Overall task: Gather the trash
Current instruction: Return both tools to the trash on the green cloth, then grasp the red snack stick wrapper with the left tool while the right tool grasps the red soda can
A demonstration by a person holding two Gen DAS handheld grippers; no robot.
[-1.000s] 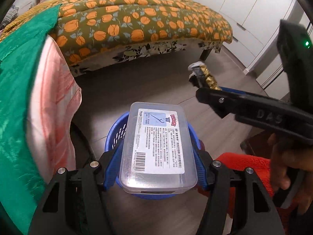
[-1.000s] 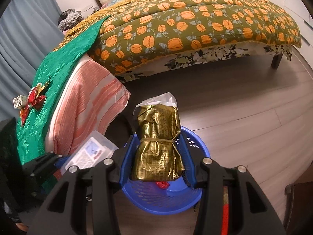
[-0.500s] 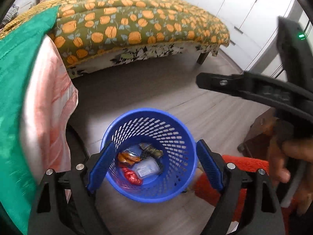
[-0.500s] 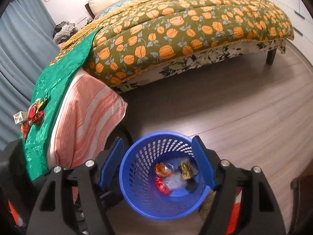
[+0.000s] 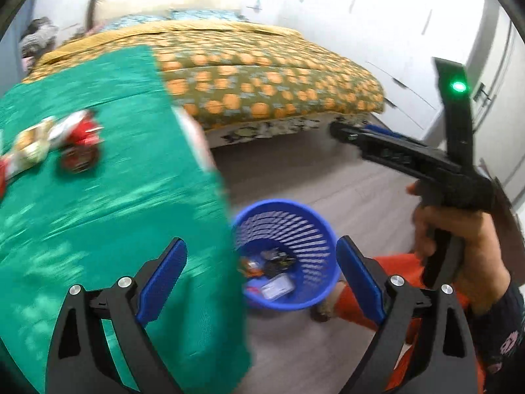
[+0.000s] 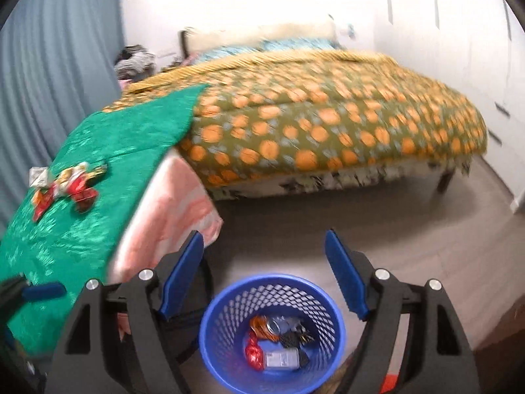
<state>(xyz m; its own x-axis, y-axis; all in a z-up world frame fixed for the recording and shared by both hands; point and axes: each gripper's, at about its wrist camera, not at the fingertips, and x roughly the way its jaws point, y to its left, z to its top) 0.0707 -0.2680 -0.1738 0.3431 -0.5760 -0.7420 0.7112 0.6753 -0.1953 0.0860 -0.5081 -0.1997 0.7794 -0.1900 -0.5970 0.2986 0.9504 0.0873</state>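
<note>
Since both your left gripper (image 5: 261,277) and right gripper (image 6: 264,262) have fingers spread and empty, the red wrappers (image 6: 70,185) (left, on the green cloth (image 6: 108,167)) remain for the blue basket (image 6: 210,320).

The blue basket (image 6: 272,331) stands on bare wood floor (image 6: 393,229), its mouth uncovered; the floor to its right and far side lies free up to the bed (image 6: 328,124). Close on its left, the green-covered surface (image 6: 98,170) and pink striped cloth (image 6: 174,203) hem it in. Wrappers (image 6: 69,187) lie unobstructed on top.
</note>
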